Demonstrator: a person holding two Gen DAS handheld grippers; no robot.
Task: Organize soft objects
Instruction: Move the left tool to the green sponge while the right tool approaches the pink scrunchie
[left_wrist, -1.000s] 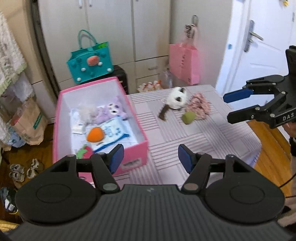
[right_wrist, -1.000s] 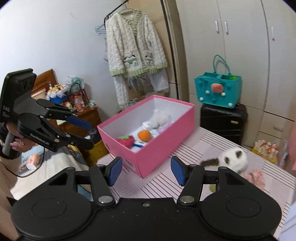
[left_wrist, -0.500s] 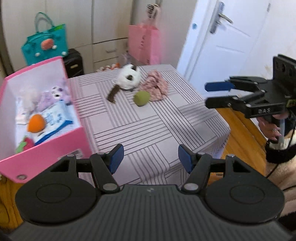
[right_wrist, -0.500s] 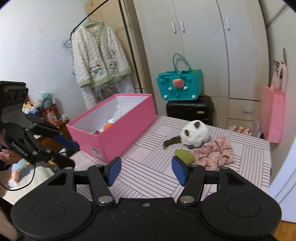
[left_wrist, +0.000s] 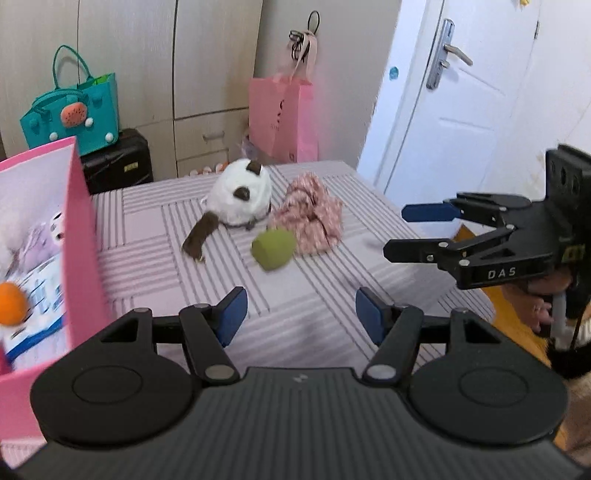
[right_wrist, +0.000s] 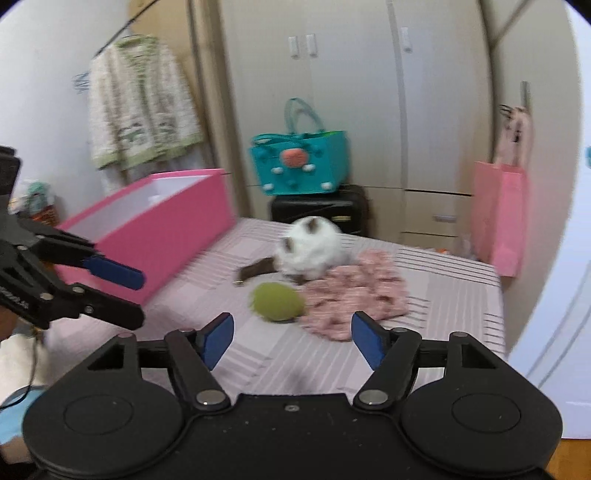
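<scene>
Just ahead of my right claw (right_wrist: 291, 341) lay the green ball (right_wrist: 277, 301), a little to the left of the gap. My right claw was wide open and held nothing. My left claw (left_wrist: 301, 319) was wide open too, with nothing in it. Behind the ball sat the white plush cat (right_wrist: 312, 251), and a pink cloth (right_wrist: 356, 295) touched the ball on the right. The pink box (right_wrist: 155, 236) stood off to the left, with soft toys already inside in the left view. I think I was reaching for the next toy. Next, I would have to lower my right claw around the ball, squeeze gently, and miss the cloth.
</scene>
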